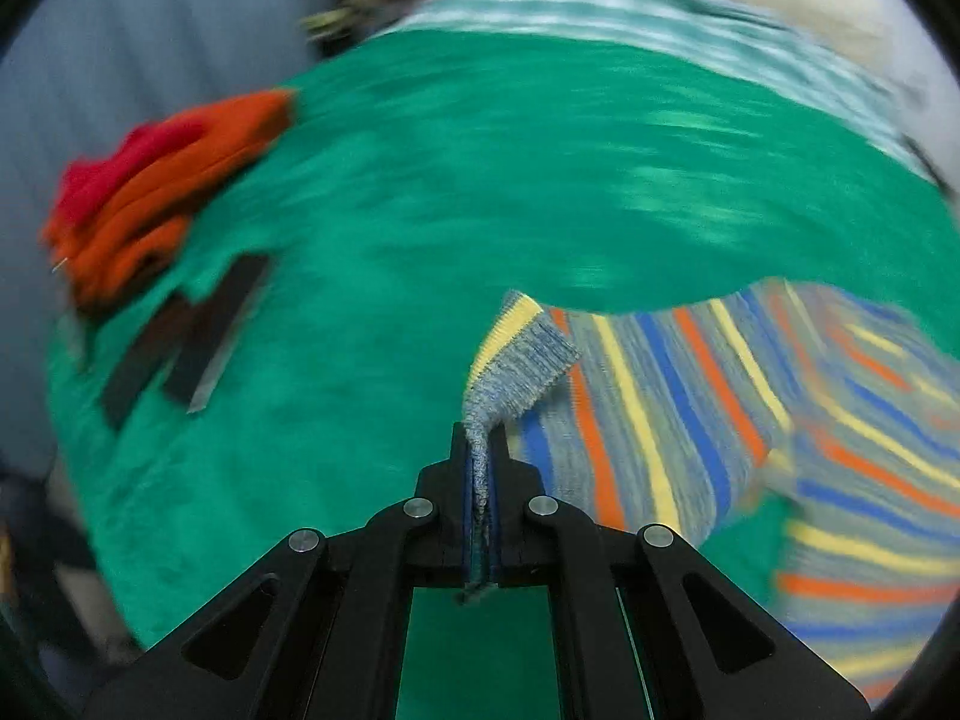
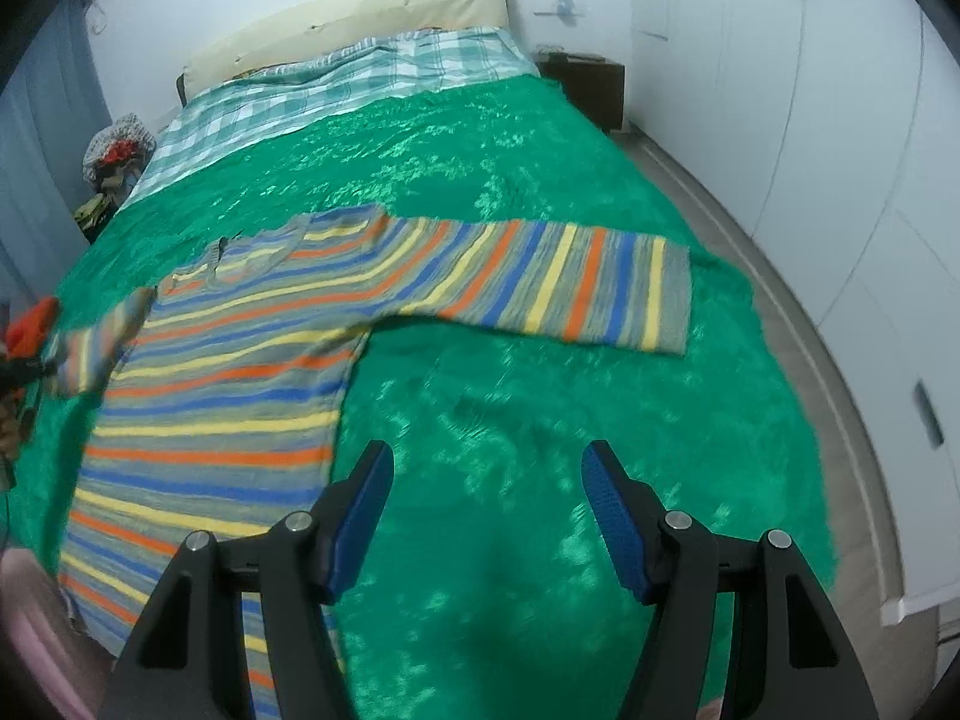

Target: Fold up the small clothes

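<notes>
My left gripper's (image 1: 478,474) fingers are clamped on the cuff of one sleeve of the grey knitted sweater with orange, yellow and blue stripes (image 2: 240,372); my right gripper's (image 2: 483,480) fingers stand wide apart, holding nothing, above the green plush bedspread (image 2: 540,420). The sweater lies flat on the bed toward its left edge, its other sleeve (image 2: 570,288) stretched out toward the right edge. I judge the step is folding the held sleeve across the body. To do it well I keep the cuff taut, carry it low and level over the chest, lay it straight along the stripes, then let go. The left view is blurred, so I slow down.
</notes>
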A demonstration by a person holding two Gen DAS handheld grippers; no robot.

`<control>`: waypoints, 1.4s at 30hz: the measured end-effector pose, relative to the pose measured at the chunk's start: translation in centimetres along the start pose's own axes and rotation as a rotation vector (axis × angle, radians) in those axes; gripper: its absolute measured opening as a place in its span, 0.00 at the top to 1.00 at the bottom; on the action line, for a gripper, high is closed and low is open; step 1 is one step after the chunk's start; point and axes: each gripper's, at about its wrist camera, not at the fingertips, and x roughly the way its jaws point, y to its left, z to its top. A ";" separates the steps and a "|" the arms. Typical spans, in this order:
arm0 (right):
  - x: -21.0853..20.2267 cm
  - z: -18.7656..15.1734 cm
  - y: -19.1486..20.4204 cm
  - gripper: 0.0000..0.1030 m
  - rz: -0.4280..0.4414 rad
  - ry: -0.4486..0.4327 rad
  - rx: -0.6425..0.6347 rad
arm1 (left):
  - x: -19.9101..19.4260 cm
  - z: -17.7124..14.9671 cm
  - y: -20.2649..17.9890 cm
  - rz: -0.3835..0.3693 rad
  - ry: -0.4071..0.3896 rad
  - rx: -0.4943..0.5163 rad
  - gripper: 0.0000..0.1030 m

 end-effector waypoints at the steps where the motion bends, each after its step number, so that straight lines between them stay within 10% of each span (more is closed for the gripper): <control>1: 0.3 -0.1 0.1 0.37 0.002 0.006 0.006 | 0.8 -0.1 0.5 0.018 0.016 -0.005 0.99; 13: 1.0 -0.5 1.5 0.37 -0.054 0.021 -0.039 | 5.8 -1.3 -0.1 0.134 0.083 0.065 0.95; 15: 1.0 -0.6 0.9 0.37 -0.061 0.030 -0.026 | 5.4 -1.6 0.4 0.123 0.089 0.060 0.82; 17: 0.9 -0.7 0.3 0.37 -0.065 0.043 -0.008 | 4.6 -1.9 1.1 0.137 0.104 0.065 0.41; 19: 0.5 -1.0 -0.6 0.34 -0.064 0.054 0.010 | 1.9 -2.9 2.0 0.147 0.053 0.084 0.31; 24: 0.5 -2.6 -0.4 0.32 -0.001 0.170 -0.037 | -6.5 -8.7 1.0 -0.070 -0.015 0.222 0.31; 31: 1.7 -6.6 8.5 0.33 0.425 0.402 -0.195 | -13.9 -22.6 -7.8 -0.450 0.116 0.548 0.31; 38: 5.0 -12.1 7.6 0.47 0.321 0.677 -0.204 | -12.4 -29.3 -7.6 -0.266 0.404 0.703 0.31; 42: 1.9 -11.5 6.1 0.46 0.266 0.638 -0.206 | -14.8 -28.4 -6.0 -0.218 0.322 0.698 0.30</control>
